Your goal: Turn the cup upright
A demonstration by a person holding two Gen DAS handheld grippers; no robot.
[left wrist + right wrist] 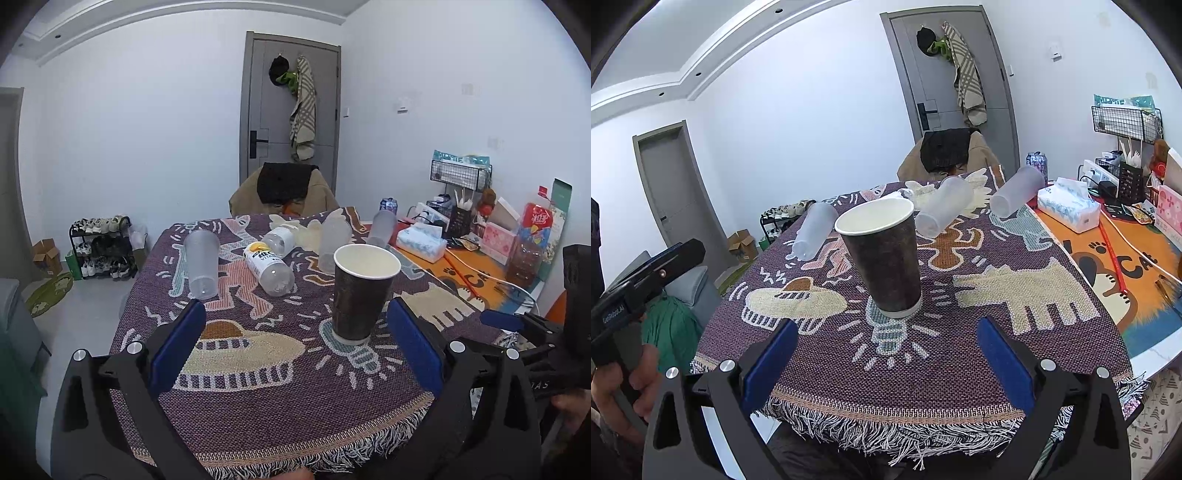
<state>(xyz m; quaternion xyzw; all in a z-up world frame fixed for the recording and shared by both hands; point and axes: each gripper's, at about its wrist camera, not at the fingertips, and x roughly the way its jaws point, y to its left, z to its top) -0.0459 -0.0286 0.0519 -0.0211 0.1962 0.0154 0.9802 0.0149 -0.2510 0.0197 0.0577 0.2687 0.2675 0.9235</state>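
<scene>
A dark brown paper cup (360, 291) with a white inside stands upright, mouth up, on the patterned purple cloth (258, 398). It also shows in the right wrist view (884, 258). My left gripper (295, 325) is open and empty, its blue pads wide apart, with the cup just ahead, close to the right pad. My right gripper (886, 343) is open and empty, a little short of the cup. The right gripper's tip (502, 320) shows at the right edge of the left wrist view; the left gripper (646, 273) shows at the left of the right wrist view.
Three frosted plastic cups (201, 264) (334, 240) (382, 225) and two clear bottles (267, 267) stand or lie farther back on the cloth. A tissue pack (421, 240), boxes, a wire rack and cables crowd the orange mat on the right. A chair stands behind the table.
</scene>
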